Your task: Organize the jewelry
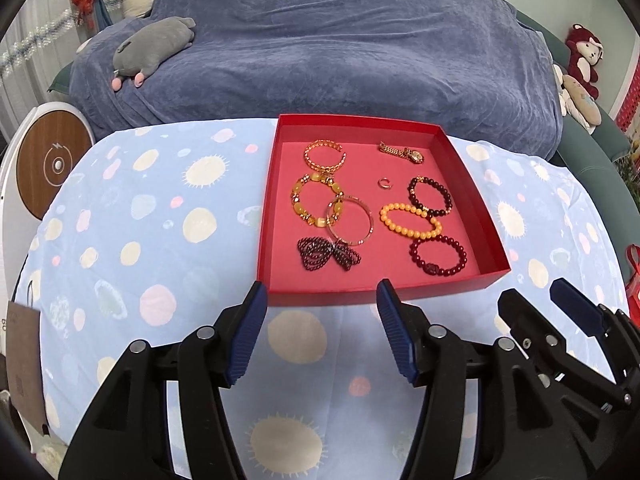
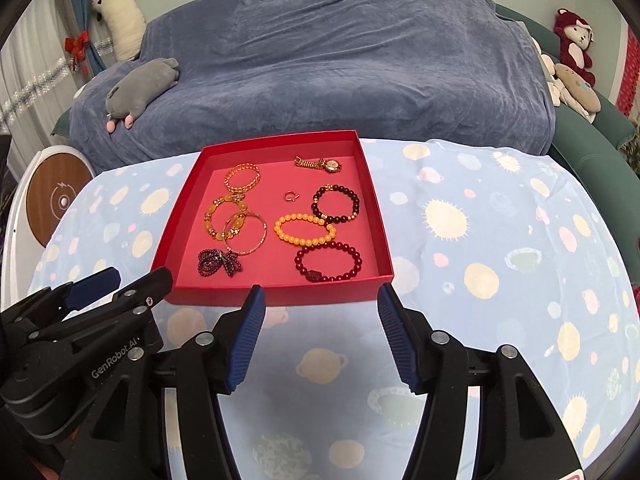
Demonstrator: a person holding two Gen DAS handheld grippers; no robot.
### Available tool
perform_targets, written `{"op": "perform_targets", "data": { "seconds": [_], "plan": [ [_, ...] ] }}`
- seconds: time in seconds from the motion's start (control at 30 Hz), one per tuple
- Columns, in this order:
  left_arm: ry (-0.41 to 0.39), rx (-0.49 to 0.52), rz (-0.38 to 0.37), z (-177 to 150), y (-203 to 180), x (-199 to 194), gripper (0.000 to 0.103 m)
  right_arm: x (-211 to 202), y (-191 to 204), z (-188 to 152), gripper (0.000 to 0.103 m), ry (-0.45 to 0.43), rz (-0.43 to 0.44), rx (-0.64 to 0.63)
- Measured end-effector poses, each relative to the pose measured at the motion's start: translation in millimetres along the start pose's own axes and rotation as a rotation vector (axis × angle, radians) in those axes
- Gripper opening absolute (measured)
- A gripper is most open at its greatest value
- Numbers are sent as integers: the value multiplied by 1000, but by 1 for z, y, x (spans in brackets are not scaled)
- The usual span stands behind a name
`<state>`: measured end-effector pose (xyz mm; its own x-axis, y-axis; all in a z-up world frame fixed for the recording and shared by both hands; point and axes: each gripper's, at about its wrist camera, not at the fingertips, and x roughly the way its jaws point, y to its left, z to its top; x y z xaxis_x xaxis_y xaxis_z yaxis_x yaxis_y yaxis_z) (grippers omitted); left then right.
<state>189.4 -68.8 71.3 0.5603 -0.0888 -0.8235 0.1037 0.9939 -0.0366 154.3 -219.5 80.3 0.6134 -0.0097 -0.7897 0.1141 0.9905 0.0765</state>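
Note:
A red tray (image 1: 476,204) (image 2: 378,216) on the table holds several pieces of jewelry: a gold watch (image 1: 402,152) (image 2: 319,163), a small ring (image 1: 385,183) (image 2: 291,196), a gold chain bracelet (image 1: 324,155), amber bead bracelet (image 1: 316,200), thin bangle (image 1: 351,220), dark bead cluster (image 1: 326,254) (image 2: 219,262), orange bead bracelet (image 1: 410,221) (image 2: 305,229), and two dark red bead bracelets (image 1: 438,256) (image 1: 430,197). My left gripper (image 1: 322,294) is open and empty just short of the tray's front edge. My right gripper (image 2: 320,296) is open and empty, also at the front edge.
The table wears a light blue cloth with sun and planet prints (image 1: 160,240). Behind it is a sofa under a blue cover (image 1: 340,40) with a grey plush (image 1: 154,46). A round wooden-topped device (image 1: 52,162) stands at the left. Red plush toys (image 1: 584,56) sit at the right.

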Motion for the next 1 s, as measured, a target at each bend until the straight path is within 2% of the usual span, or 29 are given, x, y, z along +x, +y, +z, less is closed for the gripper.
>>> {"op": "perform_targets", "data": {
  "seconds": [0.17,0.23,0.4,0.57,0.67,0.73,0.87,0.9,0.93,1.0],
  "plan": [
    [6,5,7,-10,0,-4,55,-8,-1,-10,61,1,0,8],
    [7,-1,19,-14,1,-6,64,-10,-2,-14,63,6,-6,13],
    [-3,-22,42,-22,4,-11,75,-14,-8,-22,71,-3,-16,19],
    [-5,-15,50,-27,4,-15,76,-16,-10,-25,75,-5,-21,15],
    [-6,-24,57,-28,5,-16,77,-17,-13,-25,84,-11,-24,25],
    [-10,-29,59,-28,7,-18,82,-19,-16,-27,85,-19,-15,34],
    [-17,-25,66,-29,7,-20,83,-21,-16,-28,87,-34,-23,29],
    [-16,-26,67,-29,7,-20,83,-22,-17,-28,89,-34,-26,30],
    [-17,-31,76,-29,8,-21,84,-22,-18,-28,97,-32,-30,34],
    [-13,-38,67,-29,10,-22,87,-22,-19,-29,96,-26,-29,42]
  ]
}}
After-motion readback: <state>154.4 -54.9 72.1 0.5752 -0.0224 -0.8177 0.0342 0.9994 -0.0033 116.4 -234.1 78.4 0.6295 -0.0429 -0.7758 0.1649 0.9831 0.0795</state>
